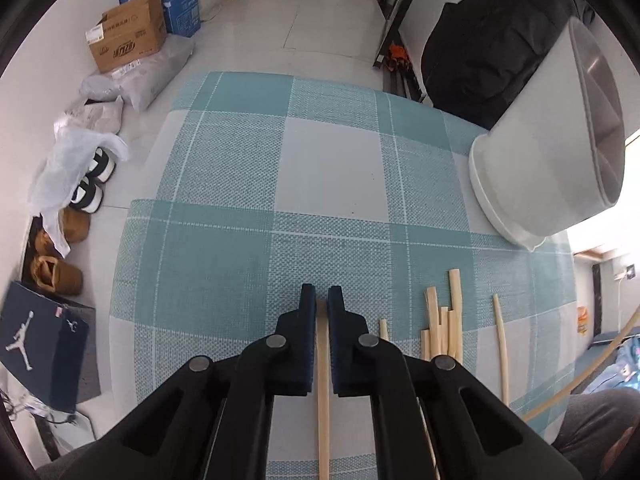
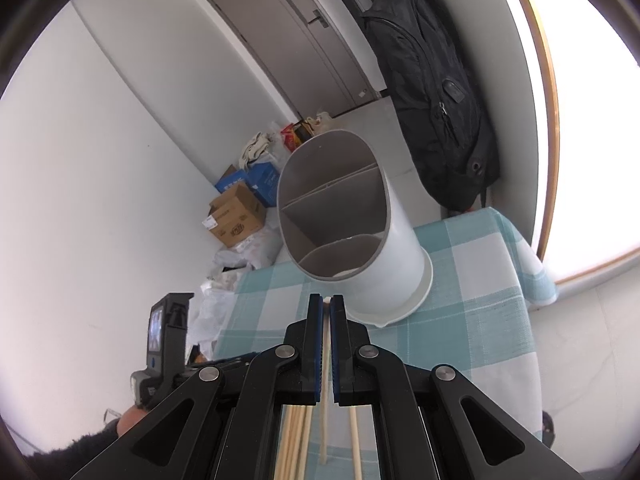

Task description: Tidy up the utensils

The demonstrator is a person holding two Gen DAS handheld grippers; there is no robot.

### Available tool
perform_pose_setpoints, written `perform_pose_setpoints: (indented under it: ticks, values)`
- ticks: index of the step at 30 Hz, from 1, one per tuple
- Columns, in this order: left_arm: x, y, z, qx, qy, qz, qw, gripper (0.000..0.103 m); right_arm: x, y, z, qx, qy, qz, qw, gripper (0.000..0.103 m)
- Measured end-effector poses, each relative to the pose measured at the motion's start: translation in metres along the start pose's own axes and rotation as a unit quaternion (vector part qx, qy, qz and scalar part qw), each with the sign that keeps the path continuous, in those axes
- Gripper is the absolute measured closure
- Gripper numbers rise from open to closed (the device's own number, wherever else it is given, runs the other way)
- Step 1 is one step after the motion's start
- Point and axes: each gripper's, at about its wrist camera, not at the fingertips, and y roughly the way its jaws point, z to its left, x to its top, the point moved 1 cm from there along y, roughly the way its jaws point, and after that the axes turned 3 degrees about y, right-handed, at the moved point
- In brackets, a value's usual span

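Gripping one chopstick apiece, the left gripper (image 1: pixel 321 300) and the right gripper (image 2: pixel 326 306) are both clamped shut on a pale stick. More loose chopsticks (image 1: pixel 442 328) lie near on the checked tablecloth (image 1: pixel 332 168). The divided white utensil holder (image 2: pixel 360 232) stands far right. Picking looks done; next comes lifting each stick and tipping it into a compartment.

The left gripper (image 1: pixel 321 300) points down at the bench (image 1: pixel 332 168), its jaws closed on a single pale chopstick (image 1: pixel 323 392). More chopsticks (image 1: pixel 442 332) lie loose on the checked cloth just to the right. A white utensil holder (image 1: pixel 536 176) stands at the far right.
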Motion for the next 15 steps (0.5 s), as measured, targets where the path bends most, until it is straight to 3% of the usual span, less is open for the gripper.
perform_pose_setpoints:
  ticks: [7,11,15]
  values:
    - [-0.001,-0.024,0.001,-0.032,-0.015,-0.045,0.9984,0.101,-0.005,-0.003,0.0,-0.01,0.0,-0.007,1.0,0.1]
    - [-0.006,-0.057,-0.005,-0.038,-0.013,-0.113,0.9927,0.101,-0.006,-0.01,0.008,-0.01,-0.015,-0.016,1.0,0.1]
    - [-0.011,-0.092,-0.017,-0.049,0.007,-0.192,0.9802,0.101,-0.006,-0.021,0.021,-0.012,-0.045,-0.036,0.998,0.101]
